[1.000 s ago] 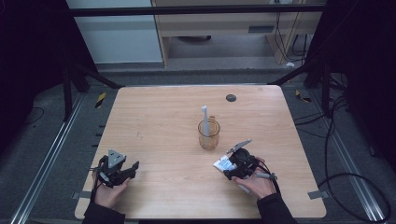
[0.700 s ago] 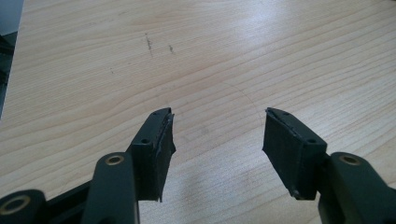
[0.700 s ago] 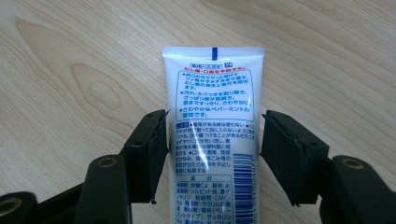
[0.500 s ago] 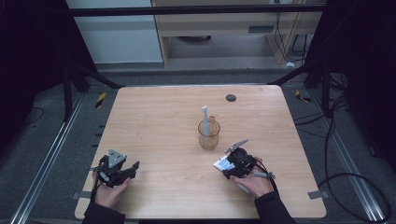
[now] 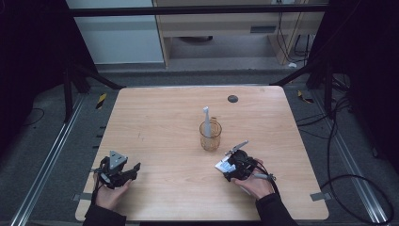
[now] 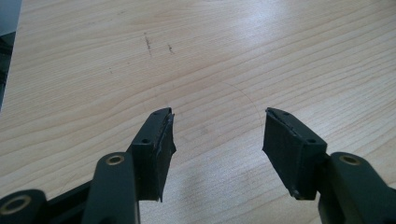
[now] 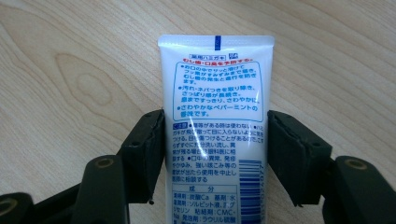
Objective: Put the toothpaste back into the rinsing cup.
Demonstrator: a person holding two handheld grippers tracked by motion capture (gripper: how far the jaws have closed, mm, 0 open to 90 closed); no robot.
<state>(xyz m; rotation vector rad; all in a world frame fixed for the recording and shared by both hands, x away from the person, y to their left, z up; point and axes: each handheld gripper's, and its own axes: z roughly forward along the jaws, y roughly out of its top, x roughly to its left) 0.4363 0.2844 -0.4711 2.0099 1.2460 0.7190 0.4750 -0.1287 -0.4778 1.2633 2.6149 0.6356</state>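
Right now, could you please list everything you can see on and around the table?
tube: one, white with blue and red print, between the right gripper's jaws, lying on the wood.
cup: one, clear amber, standing right of the table's middle.
toothbrush: one, white, upright in the cup.
table: one, light wood.
round hole: one, dark, near the table's far edge.
left gripper: one, black, jaws open over bare wood, near edge.
right gripper: one, black, jaws against the tube's sides.

High view above the table (image 5: pixel 155 117), facing forward and down; both tool views close over its wood.
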